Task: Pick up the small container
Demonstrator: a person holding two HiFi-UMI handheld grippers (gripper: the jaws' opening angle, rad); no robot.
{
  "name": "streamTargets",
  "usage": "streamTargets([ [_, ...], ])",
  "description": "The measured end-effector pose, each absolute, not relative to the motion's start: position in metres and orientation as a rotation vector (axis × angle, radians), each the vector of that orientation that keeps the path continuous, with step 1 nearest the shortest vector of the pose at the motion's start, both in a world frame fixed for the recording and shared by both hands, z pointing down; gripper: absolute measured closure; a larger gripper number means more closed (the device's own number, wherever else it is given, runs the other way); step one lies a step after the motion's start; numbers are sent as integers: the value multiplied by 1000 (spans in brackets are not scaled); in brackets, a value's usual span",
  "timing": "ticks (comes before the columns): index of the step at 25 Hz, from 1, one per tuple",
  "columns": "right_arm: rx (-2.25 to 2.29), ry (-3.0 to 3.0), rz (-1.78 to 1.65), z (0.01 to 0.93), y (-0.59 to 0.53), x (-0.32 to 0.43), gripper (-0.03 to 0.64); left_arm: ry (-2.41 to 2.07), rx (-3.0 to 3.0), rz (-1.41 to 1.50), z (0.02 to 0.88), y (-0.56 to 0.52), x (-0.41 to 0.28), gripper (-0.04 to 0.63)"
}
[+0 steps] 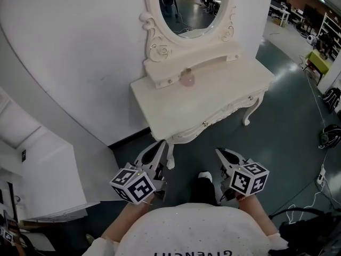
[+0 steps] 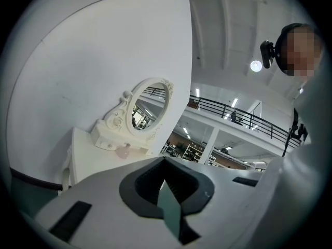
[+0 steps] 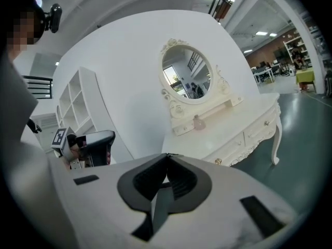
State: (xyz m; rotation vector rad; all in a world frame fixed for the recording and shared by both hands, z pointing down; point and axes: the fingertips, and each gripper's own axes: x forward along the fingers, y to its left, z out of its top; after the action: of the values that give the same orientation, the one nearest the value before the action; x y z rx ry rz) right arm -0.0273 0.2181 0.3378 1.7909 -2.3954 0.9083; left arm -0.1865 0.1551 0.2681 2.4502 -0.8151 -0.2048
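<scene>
Small container [image 1: 187, 78], pink, stands untouched on the bench [image 1: 229, 97] at twelve o'clock. Left gripper [image 1: 157, 149] and right gripper [image 1: 224, 156] hang short of it, jaws pressed together. The approach seems next: reach in, spread jaws.

Light: bright, even, from ceiling lamps [image 2: 256, 65] at one o'clock in the left gripper view.
Shadows: soft.
Edges: fisheye bending, dark vignette.
</scene>
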Motion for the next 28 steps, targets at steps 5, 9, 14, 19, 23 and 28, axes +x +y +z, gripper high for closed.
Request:
streamTargets([
  [5,1749,-2442,898,329,160,3,615,-865,2445,-221,262,117,-161,595],
  [9,1662,-2495,869,318,113,21,615,-946,2421,-263,252,80,-148,595],
  [14,1556,-2561,805,303,54,44,615,-1036,2397,-314,240,39,-129,595],
  [19,1512,-2595,758,296,8,71,615,-1102,2384,-331,237,8,-101,595],
  [23,1445,-2614,737,300,-19,87,615,-1128,2390,-350,235,-11,-79,595],
  [28,1331,-2652,696,312,-47,92,615,-1127,2374,-330,255,-27,-58,595],
])
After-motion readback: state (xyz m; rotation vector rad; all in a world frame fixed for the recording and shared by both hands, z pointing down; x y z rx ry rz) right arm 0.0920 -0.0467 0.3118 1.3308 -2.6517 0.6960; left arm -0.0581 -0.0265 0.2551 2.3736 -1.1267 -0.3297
